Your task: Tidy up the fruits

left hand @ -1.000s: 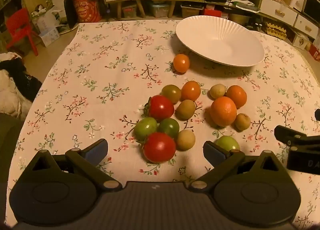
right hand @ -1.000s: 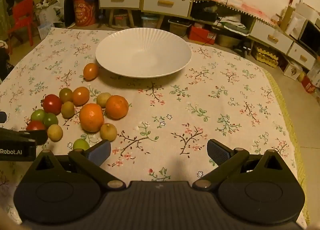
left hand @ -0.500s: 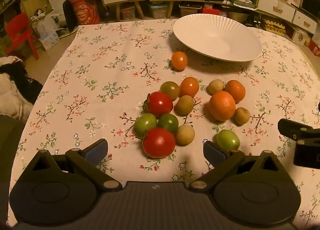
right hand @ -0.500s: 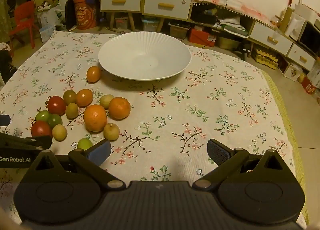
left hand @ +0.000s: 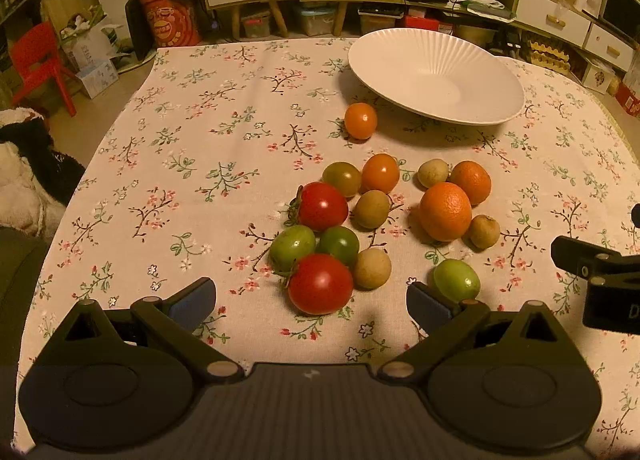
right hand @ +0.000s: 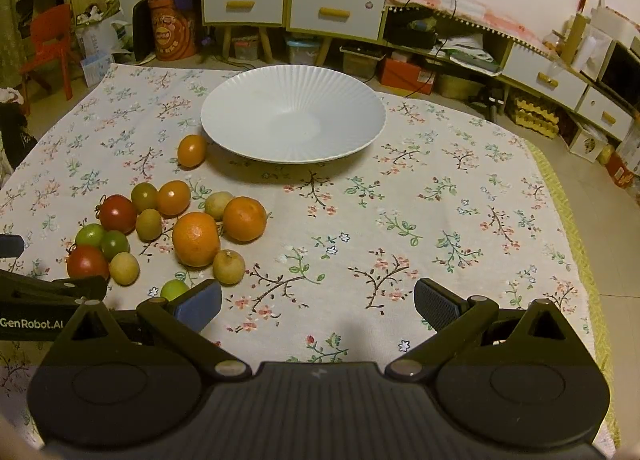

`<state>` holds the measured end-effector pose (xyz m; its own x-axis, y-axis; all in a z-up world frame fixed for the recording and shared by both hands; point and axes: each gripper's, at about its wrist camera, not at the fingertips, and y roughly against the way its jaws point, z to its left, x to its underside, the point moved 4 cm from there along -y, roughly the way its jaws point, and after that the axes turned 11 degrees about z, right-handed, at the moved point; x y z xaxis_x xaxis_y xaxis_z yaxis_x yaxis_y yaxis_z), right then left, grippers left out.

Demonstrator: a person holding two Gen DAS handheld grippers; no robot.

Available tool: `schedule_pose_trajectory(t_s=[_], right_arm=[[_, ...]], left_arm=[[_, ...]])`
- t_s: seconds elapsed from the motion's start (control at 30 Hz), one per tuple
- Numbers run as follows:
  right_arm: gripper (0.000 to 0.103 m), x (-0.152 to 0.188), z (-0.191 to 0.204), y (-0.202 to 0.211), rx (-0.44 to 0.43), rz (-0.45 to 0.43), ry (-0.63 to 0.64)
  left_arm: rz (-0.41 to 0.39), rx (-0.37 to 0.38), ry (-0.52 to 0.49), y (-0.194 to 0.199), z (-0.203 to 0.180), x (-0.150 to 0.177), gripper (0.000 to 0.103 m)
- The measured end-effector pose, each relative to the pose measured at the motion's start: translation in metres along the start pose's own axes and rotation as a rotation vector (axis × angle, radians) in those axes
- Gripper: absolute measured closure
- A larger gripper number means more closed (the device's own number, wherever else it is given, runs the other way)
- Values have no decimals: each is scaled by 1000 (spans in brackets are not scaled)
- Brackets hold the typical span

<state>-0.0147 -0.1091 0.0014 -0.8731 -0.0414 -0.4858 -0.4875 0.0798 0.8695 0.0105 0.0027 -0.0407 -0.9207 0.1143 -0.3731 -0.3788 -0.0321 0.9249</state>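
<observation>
nothing is in the white plate [right hand: 362, 140] yet — it sits empty toward the far edge of the counter [right hand: 440, 228], while every fruit lies loose on the floral cloth in a cluster nearer the front-left.

the main risk, as i judge it, is rolling. the fruits are round and packed against each other: the near red tomato [left hand: 321, 283] touches a green tomato [left hand: 293, 247] and a pale brown fruit [left hand: 372, 268], so a pad pushed in between them could nudge neighbours away, possibly toward the counter's edge. the big orange [left hand: 445, 211] looks wide for a shallow pinch and might squirt out if caught off-centre. a too-firm squeeze could bruise a ripe tomato.

the left tongs [left hand: 311, 304] are spread wide and hold nothing; the near red tomato lies just ahead, between the two pads, untouched. a lone green tomato [left hand: 457, 279] sits just beyond the right-hand pad — contact there i cannot tell.

the right tongs [right hand: 318, 306] are likewise spread wide, empty, over bare cloth with the fruit off to their left.
</observation>
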Motion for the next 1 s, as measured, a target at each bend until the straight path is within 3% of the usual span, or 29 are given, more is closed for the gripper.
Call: schedule_pose_trajectory(t_s=[1.0], right_arm=[[0,2,-1,0,0,5,2]], left_arm=[[-6,4,-5,1,-3,2,4]])
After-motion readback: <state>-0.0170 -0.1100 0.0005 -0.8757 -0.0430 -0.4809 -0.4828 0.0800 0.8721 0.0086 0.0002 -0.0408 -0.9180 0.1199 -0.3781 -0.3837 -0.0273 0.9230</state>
